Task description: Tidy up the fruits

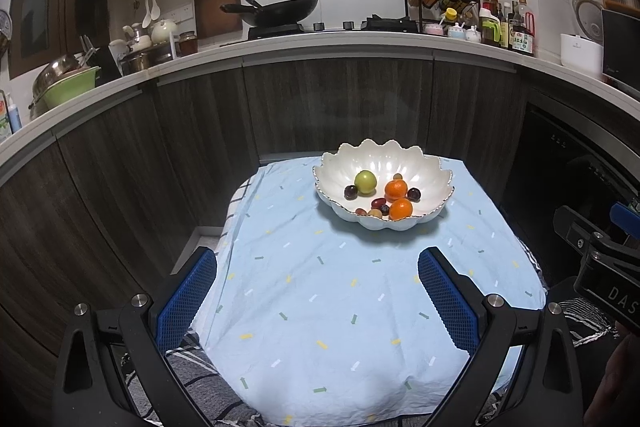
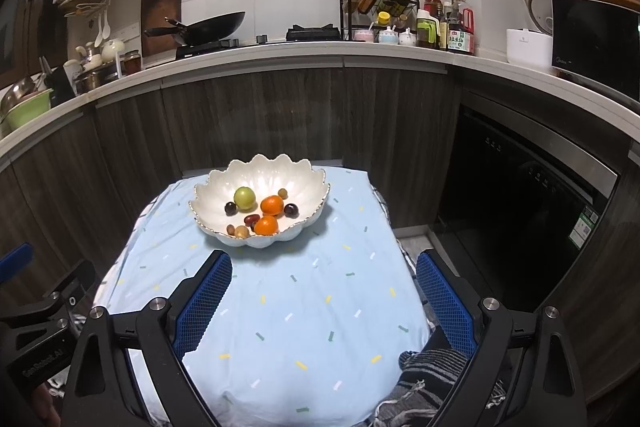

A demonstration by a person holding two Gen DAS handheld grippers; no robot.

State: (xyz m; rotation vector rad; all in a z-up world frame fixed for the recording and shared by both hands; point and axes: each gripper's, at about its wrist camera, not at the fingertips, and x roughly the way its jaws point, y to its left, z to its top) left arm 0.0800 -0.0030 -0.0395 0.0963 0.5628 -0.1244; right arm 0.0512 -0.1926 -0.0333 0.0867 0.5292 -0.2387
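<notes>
A white scalloped bowl [image 1: 424,167] [image 2: 296,183] stands at the far end of a small table under a light blue cloth [image 1: 340,307] [image 2: 304,327]. Inside it lie a green fruit [image 1: 365,181] [image 2: 245,197], two oranges [image 1: 396,189] [image 1: 401,209] [image 2: 272,205] [image 2: 266,225], several dark plums and small brown fruits. My left gripper [image 1: 318,263] is open above the near cloth, short of the bowl, with nothing between its blue pads. My right gripper [image 2: 324,267] is likewise open and empty, just in front of the bowl.
Dark wood cabinets [image 1: 320,99] and a white counter [image 1: 280,45] rise behind the table, with a wok [image 1: 276,9], pots and bottles on top. A black oven [image 2: 516,203] stands at the right. A striped cloth [image 2: 432,367] hangs at the table's near corner.
</notes>
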